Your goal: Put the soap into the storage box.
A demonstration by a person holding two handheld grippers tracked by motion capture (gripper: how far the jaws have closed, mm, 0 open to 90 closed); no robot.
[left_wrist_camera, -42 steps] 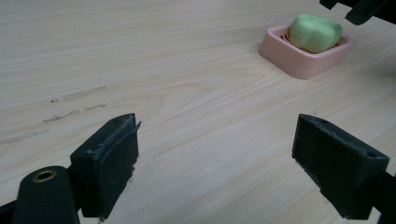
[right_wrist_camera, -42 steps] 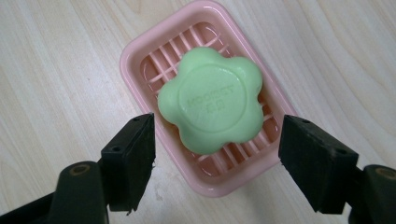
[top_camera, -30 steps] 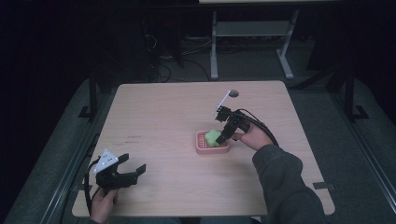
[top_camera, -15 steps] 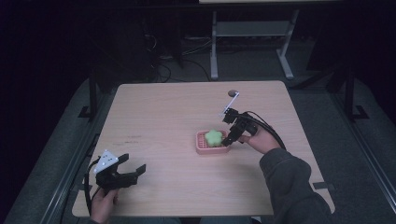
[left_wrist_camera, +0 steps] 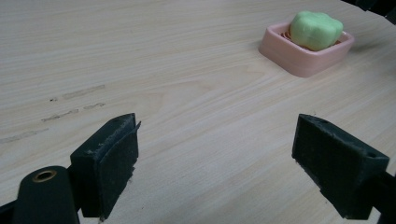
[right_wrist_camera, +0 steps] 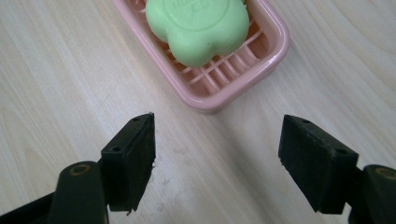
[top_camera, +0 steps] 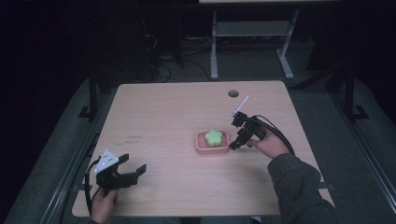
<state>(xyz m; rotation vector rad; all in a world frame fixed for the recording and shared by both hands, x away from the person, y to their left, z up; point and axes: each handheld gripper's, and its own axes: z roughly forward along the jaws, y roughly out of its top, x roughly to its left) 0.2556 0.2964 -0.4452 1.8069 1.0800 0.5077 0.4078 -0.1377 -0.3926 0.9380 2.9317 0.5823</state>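
Your right gripper (right_wrist_camera: 217, 158) has its two black jaws wide apart and holds nothing. Just ahead of these jaws, a little toward the left jaw, stands the shallow pink plastic soap dish with a slatted bottom (right_wrist_camera: 261, 58). Its near corner comes almost between the jaw tips, yet it does not touch them. Inside the dish lies the pale green flower-shaped bar of soap (right_wrist_camera: 198, 25), flat on the slats, further forward than the dish corner. The long axis of the dish runs slanted across your jaw line, not square to it, so I judge that a small turn of the wrist would be needed before the jaws could close on the soap or on the dish walls.

Your left gripper (left_wrist_camera: 215, 163) is also open with nothing between the jaws, low over the light wooden table (left_wrist_camera: 140, 56). From these jaws the dish (left_wrist_camera: 306, 51) and the soap (left_wrist_camera: 316, 29) lie far ahead and toward the right jaw, well apart.

In the high view your right gripper (top_camera: 235, 141) is just beside the dish (top_camera: 213, 142), your left gripper (top_camera: 135, 173) near the table edge. So the right hand is clearly the nearer one.
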